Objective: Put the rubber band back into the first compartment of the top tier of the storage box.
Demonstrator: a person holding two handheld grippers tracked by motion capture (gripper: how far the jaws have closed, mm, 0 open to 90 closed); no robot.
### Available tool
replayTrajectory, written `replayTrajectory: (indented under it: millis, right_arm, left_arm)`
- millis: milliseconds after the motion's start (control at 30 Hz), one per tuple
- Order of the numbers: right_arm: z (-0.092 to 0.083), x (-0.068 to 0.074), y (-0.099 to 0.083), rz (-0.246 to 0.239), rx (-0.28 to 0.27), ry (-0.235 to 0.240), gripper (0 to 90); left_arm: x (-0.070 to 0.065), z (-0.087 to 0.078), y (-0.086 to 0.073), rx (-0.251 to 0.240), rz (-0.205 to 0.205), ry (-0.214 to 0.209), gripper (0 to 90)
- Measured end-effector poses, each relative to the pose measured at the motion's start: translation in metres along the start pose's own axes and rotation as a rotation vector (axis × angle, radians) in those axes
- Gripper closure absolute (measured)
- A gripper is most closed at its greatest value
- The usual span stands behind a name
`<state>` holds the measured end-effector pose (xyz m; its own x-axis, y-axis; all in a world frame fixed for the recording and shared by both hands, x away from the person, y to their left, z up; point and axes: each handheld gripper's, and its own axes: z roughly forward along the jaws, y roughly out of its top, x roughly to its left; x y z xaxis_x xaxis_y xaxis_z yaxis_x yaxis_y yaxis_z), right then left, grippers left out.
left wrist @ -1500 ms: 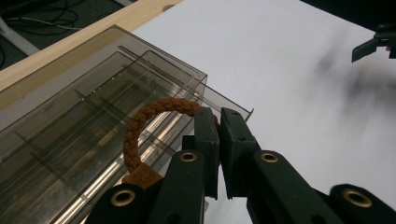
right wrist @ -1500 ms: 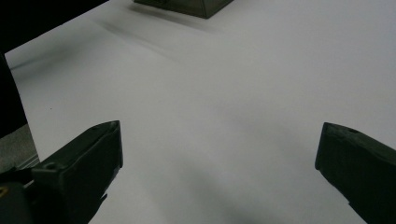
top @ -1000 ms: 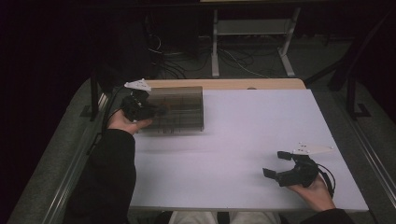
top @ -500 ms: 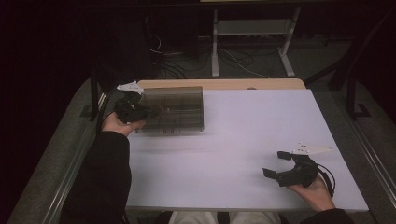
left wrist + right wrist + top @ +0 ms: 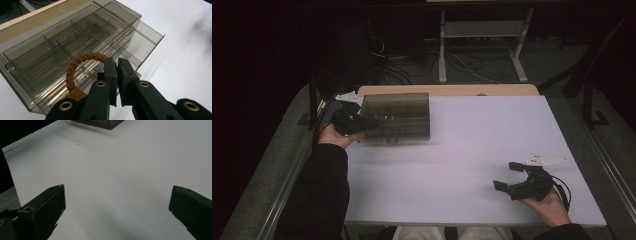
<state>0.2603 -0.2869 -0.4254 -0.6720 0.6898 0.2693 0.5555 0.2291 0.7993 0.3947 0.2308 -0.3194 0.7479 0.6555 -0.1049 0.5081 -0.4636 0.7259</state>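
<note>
Braided brown cord bracelet (image 5: 82,65) with small tan tag, pinched between the nearly closed jaws of the left gripper (image 5: 117,75) and hanging above the near edge of a smoked clear compartment box (image 5: 62,57) at the far left of the white worktop (image 5: 472,150). Judged light, soft and limp: loop free to sag and swing from the pinch point, braid rough enough not to slip, no risk of breakage. Best taken across the braid itself, as here, not by the tag, which looks apt to twist; a grip close to the middle of the arc likely to keep the loop steadier over a narrow compartment. Box of thin rigid plastic with inner dividers, lid or tray offset to one side; probably light and easily pushed along the smooth worktop, somewhat brittle at the edges. Right gripper (image 5: 522,182) resting at the near right, jaws spread wide, holding nothing, well apart from the box.
</note>
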Motion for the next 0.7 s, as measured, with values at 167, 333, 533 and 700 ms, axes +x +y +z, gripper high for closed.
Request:
replayTrajectory:
  millis: [167, 333, 533, 700]
  right_arm:
    - [0.0, 0.0, 0.0, 0.0, 0.001, 0.0, 0.1]
    - [0.0, 0.0, 0.0, -0.001, 0.001, 0.0, 0.1]
    - [0.0, 0.0, 0.0, -0.005, 0.001, 0.0, 0.1]
    - [0.0, 0.0, 0.0, -0.006, 0.003, 0.0, 0.1]
  left_arm:
    - [0.003, 0.002, -0.007, 0.011, -0.013, 0.005, 85.1]
    - [0.006, 0.004, -0.013, 0.031, -0.015, 0.011, 85.1]
    - [0.01, 0.009, -0.02, 0.048, -0.028, 0.015, 85.0]
    - [0.013, 0.012, -0.024, 0.058, -0.043, 0.022, 84.9]
